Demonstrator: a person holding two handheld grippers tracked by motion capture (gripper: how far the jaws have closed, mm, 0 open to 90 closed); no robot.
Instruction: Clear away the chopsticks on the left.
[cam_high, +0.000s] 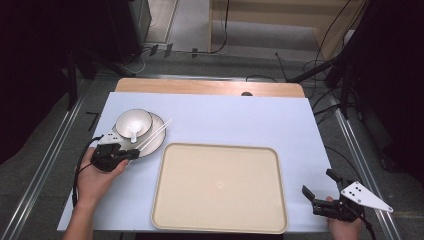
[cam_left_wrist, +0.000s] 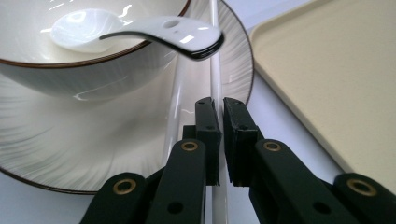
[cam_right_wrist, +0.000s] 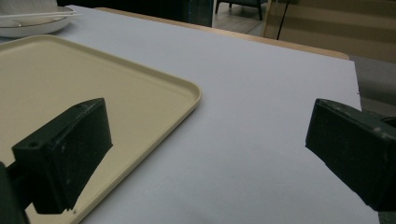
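A white bowl (cam_high: 133, 122) with a white spoon (cam_high: 134, 134) in it stands on a ribbed plate (cam_high: 155, 142) at the table's left. Two white chopsticks (cam_high: 156, 132) lie across the plate's right side. My left gripper (cam_high: 134, 153) reaches onto the plate's near edge. In the left gripper view its jaws (cam_left_wrist: 219, 101) are shut on one chopstick (cam_left_wrist: 215, 74), and the other chopstick (cam_left_wrist: 173, 112) lies just left of them. My right gripper (cam_high: 320, 184) rests at the table's near right corner, and its jaws (cam_right_wrist: 210, 121) stand wide open over bare table.
A large beige tray (cam_high: 220, 185) lies in the middle near the front, right of the plate. Its corner (cam_right_wrist: 187, 93) lies left of my right gripper. The pale blue table cover (cam_high: 240, 117) runs behind the tray to a wooden edge (cam_high: 210, 87).
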